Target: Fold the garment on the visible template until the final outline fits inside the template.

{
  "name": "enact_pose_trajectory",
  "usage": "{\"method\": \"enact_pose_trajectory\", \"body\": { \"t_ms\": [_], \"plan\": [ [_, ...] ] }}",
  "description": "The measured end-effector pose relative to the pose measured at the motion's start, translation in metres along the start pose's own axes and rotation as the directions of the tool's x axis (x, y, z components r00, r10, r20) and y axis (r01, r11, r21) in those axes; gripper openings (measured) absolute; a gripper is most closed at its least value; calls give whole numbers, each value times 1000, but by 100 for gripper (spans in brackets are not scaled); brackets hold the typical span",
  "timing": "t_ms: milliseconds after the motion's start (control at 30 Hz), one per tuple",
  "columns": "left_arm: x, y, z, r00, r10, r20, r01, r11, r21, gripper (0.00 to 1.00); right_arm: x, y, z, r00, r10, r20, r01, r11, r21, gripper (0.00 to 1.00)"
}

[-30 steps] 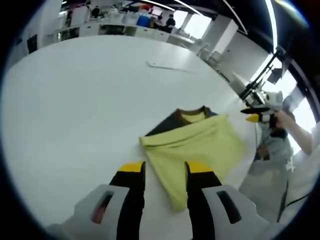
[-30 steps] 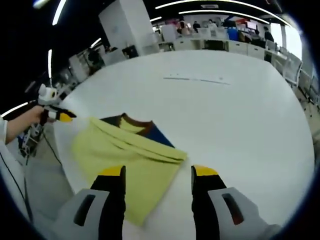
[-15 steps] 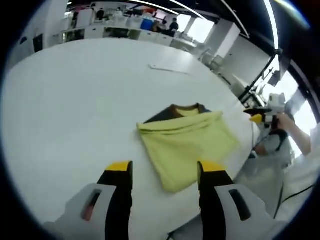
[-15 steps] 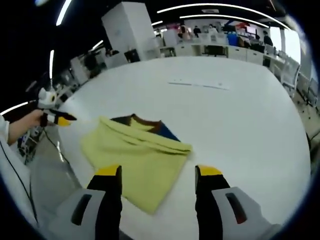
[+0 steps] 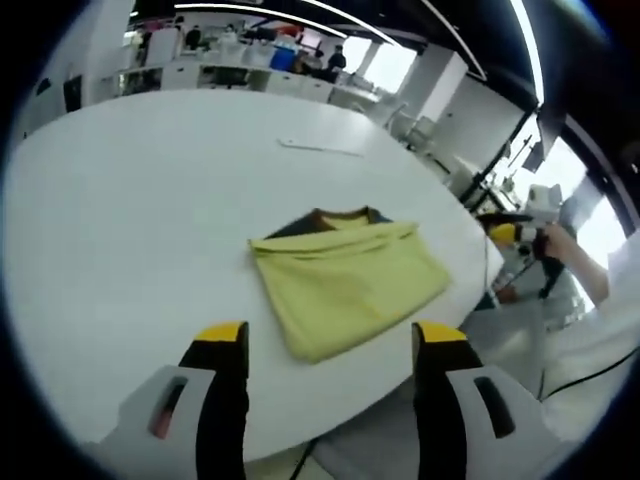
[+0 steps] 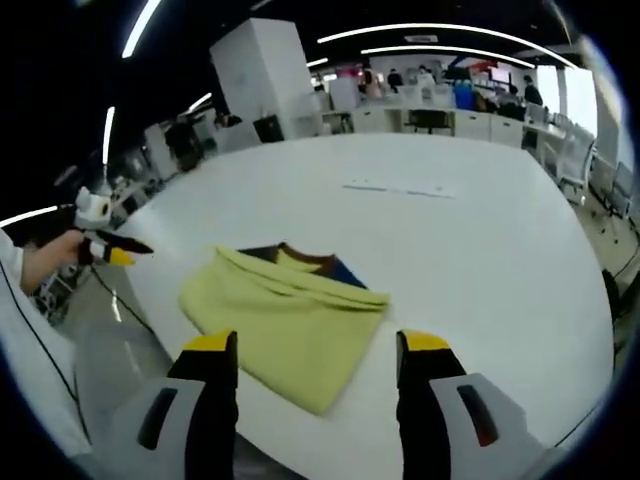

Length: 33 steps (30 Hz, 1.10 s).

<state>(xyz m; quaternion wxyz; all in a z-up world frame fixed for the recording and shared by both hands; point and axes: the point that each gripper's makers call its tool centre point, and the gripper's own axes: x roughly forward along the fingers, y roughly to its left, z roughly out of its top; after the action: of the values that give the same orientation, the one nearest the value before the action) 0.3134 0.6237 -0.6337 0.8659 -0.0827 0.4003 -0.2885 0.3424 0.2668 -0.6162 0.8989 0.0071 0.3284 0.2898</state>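
The garment [image 5: 345,282] lies folded into a compact yellow-green rectangle near the edge of the white desk [image 5: 130,200], with a dark brown-and-navy collar band peeking out along its far side; in the right gripper view the same garment [image 6: 285,320] sits close to the near rim of the desk [image 6: 480,260]. No template outline can be made out under or around the cloth, so whether the shape fits inside it cannot be told. A thin pale strip [image 5: 320,149] rests well apart from the garment, farther across the desk. The left claw [image 5: 328,345] stands wide open above the desk's edge and holds nothing; the right claw [image 6: 320,355] is likewise spread wide and empty, poised off the near edge of the cloth. Each claw also appears small at the side of the other's view, held in a hand [image 6: 55,250]. Judging by the tidy shape, the folding looks finished or nearly so; the next move probably calls only for checking the outline against the template, and another fold if any edge spills over.
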Motion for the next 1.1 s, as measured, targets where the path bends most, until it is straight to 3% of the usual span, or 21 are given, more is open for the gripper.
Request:
{"method": "enact_pose_trajectory", "body": {
  "t_ms": [333,533,800,1100],
  "plan": [
    [-22,-16,-9,1000,-7,18,7,1000,-13,74,-13,14,-4,1000,10,3,-10,1000,-9,69],
    [-33,-23,-4,998,-3,61,5,1000,-30,79,-21,18,-11,1000,19,-20,-20,1000,-13,73],
    [-46,-39,-11,998,9,56,-10,1000,22,90,-38,27,-27,998,34,-46,-34,999,-9,79],
    [-60,-53,-18,998,16,53,-19,998,56,100,-57,34,-27,999,39,-15,-39,999,-6,85]
  ]
}}
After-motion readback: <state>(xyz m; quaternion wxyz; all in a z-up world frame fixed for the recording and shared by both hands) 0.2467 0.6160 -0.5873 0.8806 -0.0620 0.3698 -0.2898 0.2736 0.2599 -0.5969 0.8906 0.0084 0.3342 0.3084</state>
